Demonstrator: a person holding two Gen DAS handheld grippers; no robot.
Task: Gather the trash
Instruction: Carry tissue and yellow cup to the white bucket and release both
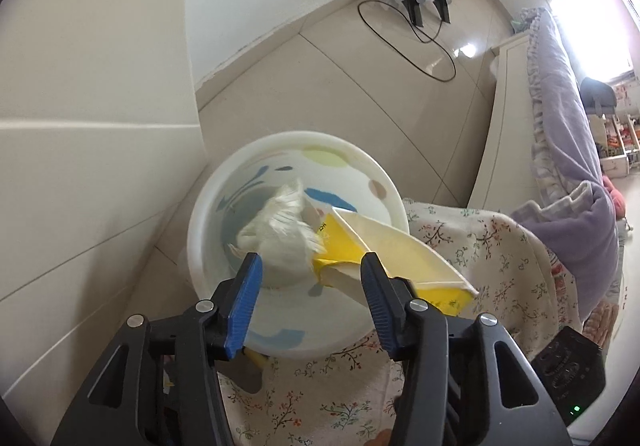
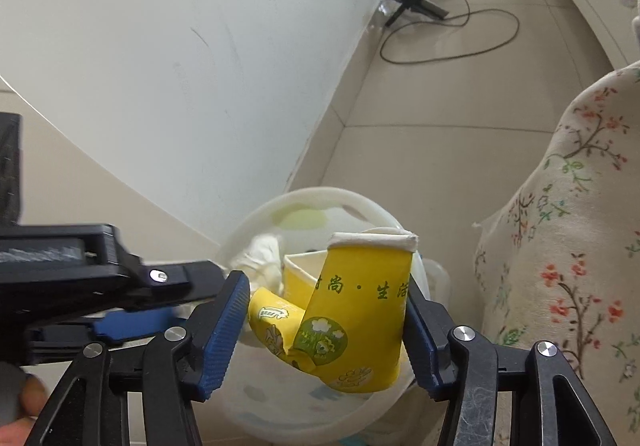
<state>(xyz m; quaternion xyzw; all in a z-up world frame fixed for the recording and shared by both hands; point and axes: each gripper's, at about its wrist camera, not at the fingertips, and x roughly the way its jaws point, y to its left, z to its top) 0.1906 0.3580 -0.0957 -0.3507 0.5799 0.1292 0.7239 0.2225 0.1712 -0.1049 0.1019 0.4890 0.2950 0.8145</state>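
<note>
A crumpled white tissue (image 1: 280, 234) is seen blurred just ahead of the left hand-held gripper (image 1: 310, 278), over the mouth of a white bin (image 1: 208, 206) printed with coloured spots; whether it is touching anything cannot be told. The blue pads of the left hand-held gripper are spread apart with nothing between them. Just to the right of the tissue, a flattened yellow paper cup (image 1: 384, 246) is seen lying across the bin's rim, its pale inside turned up. In the right wrist view, the same yellow paper cup (image 2: 360, 310) is seen between the pads of the right hand-held gripper (image 2: 320, 330); its right side is pressed against the right pad, while a gap is left before the left pad, so the pads stand apart and no firm clamp is shown. A second crushed yellow cup (image 2: 272, 322) is seen just left of it, with the tissue (image 2: 264, 258) beyond, all over the bin (image 2: 320, 202). The left hand-held gripper (image 2: 120, 310) is seen entering from the left. To the right of both tools a floral cloth (image 2: 568, 246) is draped. Further ahead, tiled floor (image 1: 340, 86), a wall (image 2: 180, 66) and a black stand with a looping cable (image 1: 416, 2) are seen.
</note>
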